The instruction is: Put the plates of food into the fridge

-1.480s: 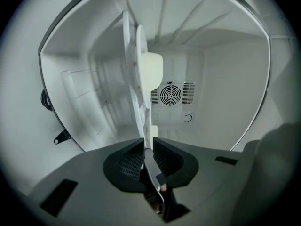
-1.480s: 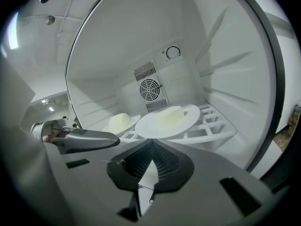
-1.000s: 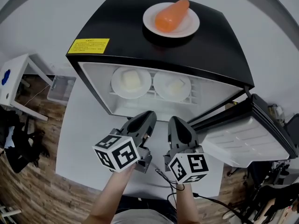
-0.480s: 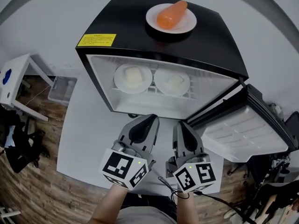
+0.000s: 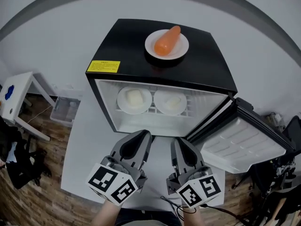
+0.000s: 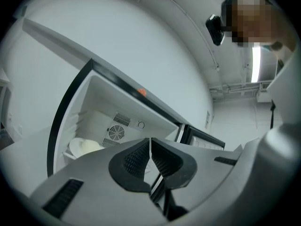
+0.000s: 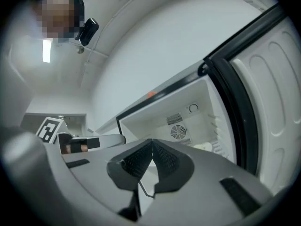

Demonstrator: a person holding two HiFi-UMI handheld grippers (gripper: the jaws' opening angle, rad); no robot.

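A black mini fridge (image 5: 136,46) stands on a white table with its door (image 5: 240,142) swung open to the right. On its top sits a white plate (image 5: 181,51) with an orange food piece (image 5: 167,40). Two white plates of pale food rest side by side on the inner shelf, the left plate (image 5: 134,99) and the right plate (image 5: 170,101). My left gripper (image 5: 143,136) and right gripper (image 5: 178,142) hover side by side in front of the opening, apart from the plates. Both are shut with nothing between the jaws. The left gripper view shows one shelf plate (image 6: 84,147) past the touching tips (image 6: 150,142).
The fridge stands on a white table (image 5: 89,140). A small white side table (image 5: 14,98) and a clear bin (image 5: 63,109) are on the wooden floor at the left. The open door juts out to the right, with dark clutter (image 5: 282,178) beyond it.
Both grippers have drawn back toward me and sit lower in the head view, farther from the fridge opening. The plates have not moved.
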